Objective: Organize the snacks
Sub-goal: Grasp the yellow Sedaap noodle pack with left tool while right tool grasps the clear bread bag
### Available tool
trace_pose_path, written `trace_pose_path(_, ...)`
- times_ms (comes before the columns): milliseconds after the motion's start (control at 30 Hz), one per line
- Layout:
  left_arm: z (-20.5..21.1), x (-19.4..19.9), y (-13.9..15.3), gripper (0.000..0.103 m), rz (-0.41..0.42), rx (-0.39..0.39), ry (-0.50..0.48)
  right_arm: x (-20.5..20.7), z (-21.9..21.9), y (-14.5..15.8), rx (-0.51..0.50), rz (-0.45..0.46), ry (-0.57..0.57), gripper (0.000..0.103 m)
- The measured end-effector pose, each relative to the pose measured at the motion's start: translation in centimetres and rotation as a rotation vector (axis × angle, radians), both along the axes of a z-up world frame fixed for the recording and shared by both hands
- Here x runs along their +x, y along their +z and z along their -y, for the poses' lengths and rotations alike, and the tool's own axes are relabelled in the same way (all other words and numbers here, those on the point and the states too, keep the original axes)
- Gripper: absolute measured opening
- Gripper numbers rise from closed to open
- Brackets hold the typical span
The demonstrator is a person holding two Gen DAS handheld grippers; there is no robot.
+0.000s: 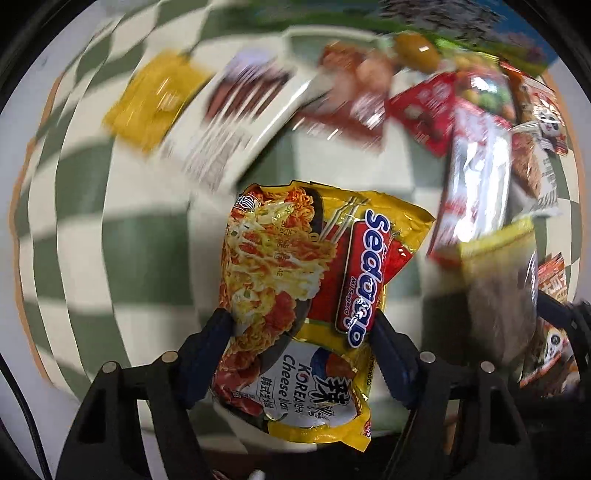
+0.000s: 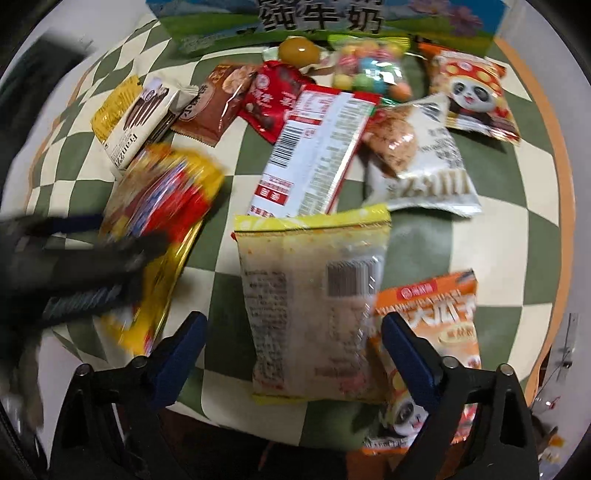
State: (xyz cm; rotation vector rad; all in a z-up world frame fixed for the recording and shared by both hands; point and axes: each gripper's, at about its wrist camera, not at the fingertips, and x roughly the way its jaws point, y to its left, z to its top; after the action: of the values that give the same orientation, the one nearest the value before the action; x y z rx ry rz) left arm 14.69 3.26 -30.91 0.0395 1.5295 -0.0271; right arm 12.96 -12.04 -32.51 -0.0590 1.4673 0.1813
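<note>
A yellow Sedaap cheese noodle packet (image 1: 295, 295) sits between the blue fingers of my left gripper (image 1: 301, 325), and both pads press on its sides. It stays sharp while the cloth behind it smears. From the right wrist view the same packet (image 2: 166, 199) and the left gripper (image 2: 74, 266) are blurred at the left. My right gripper (image 2: 293, 319) points down over a clear packet with a yellow top strip (image 2: 310, 295). That packet lies between the open fingers, with a gap at the left pad. It also shows at the right of the left wrist view (image 1: 498, 280).
A green and cream checkered cloth (image 2: 480, 240) carries several snacks: a Franzzi box (image 2: 136, 125), a long red and white packet (image 2: 314, 151), a white pouch (image 2: 424, 162), a panda packet (image 2: 472, 92), a candy bag (image 2: 369, 70). An orange packet (image 2: 436, 332) lies by the right finger. A milk carton box (image 2: 321, 22) stands behind.
</note>
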Motion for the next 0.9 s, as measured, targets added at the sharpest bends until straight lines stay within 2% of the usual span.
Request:
trace_pose_path(133, -0.9, -1.0, -1.2, 0.078, -0.018, -0.025, 0.017, 1.1, -0.6, -2.5, 0.015, -0.086, -0.048, 0.073)
trace_pose_path(300, 0.1, 1.3, -4.6, 0.086, -0.005, 0.006, -0.065, 2.3, -0.6, -4.0, 0.069, -0.154, -0.121, 0.070)
trace_pose_path(367, -0.9, 2.4, -5.1, 0.086, -0.005, -0.016, -0.062, 2.6, -1.0, -4.3, 0.107, -0.195, -0.134, 0.070)
trace_pose_path(467, -1.7, 2.5, -5.6, 0.085, 0.025, -0.038, -0.039, 3.3, -1.4, -4.8, 0.096, -0.201, -0.124, 0.072)
trace_pose_path(500, -3.2, 1.1, -4.4, 0.084, 0.028, -0.042, -0.028, 3.4, -1.6, -5.0, 0.092, -0.199, -0.124, 0.072)
trace_pose_path(633, -4.6, -0.4, -2.4, 0.077, 0.051, -0.039, 0.020, 3.0, -2.5, -5.3, 0.055, -0.184, -0.098, 0.070)
trace_pose_path(700, -4.4, -0.3, -1.4, 0.075, 0.058, -0.035, 0.036, 3.1, -2.8, -5.3, 0.025, -0.169, -0.089, 0.057)
trace_pose_path(767, -4.6, -0.6, -0.6, 0.073, 0.066, -0.031, 0.049, 3.3, -3.1, -4.9, 0.019, -0.153, -0.087, 0.050)
trace_pose_path(900, -3.0, -1.1, 1.3, 0.072, 0.084, -0.044, 0.077, 3.3, -2.5, -3.2, 0.076, -0.148, -0.112, 0.046)
